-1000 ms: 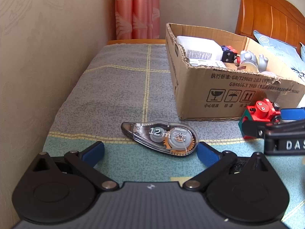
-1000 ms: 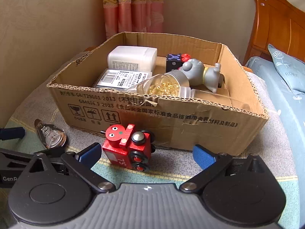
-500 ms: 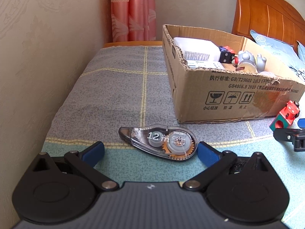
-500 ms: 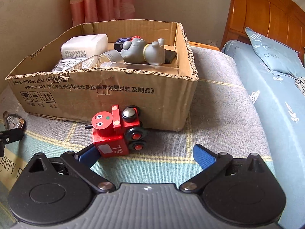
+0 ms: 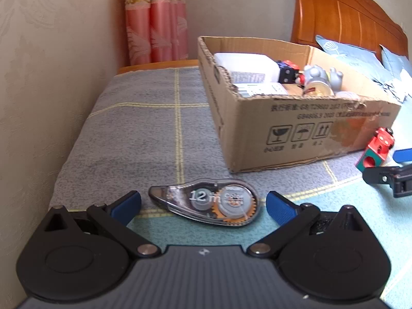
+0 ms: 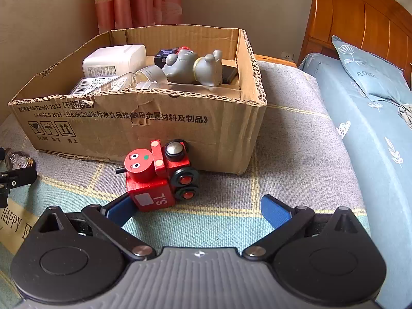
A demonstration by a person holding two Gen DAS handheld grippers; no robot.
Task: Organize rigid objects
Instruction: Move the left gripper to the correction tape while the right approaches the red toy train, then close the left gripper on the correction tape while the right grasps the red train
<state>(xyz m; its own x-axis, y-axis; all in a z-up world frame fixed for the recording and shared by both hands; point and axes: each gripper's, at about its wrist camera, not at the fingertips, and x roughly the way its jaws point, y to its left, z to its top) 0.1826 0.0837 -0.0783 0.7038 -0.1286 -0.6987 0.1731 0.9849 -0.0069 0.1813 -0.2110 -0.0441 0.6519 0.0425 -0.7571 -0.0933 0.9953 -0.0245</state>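
Both tools [image 5: 203,203] [image 6: 195,211] spread: correction tape [image 5: 206,202], toy train [image 6: 159,175], perhaps touching.

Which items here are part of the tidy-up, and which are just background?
Job:
- correction tape, between the open left tongs
- red toy train, ahead of the open right tongs
- cardboard box

Background:
- pillow
- headboard
- curtain

- To my left I see a beige wall [image 5: 51,77] with a faint embossed pattern.
- Pink curtains [image 5: 157,23] with gold bands hang in the far corner.
- A grey blanket [image 5: 144,134] with yellow grid lines covers the surface under me.
- To my right are a wooden headboard [image 6: 360,18] and a blue pillow [image 6: 368,74] with leaf prints.
- Daylight looks soft.
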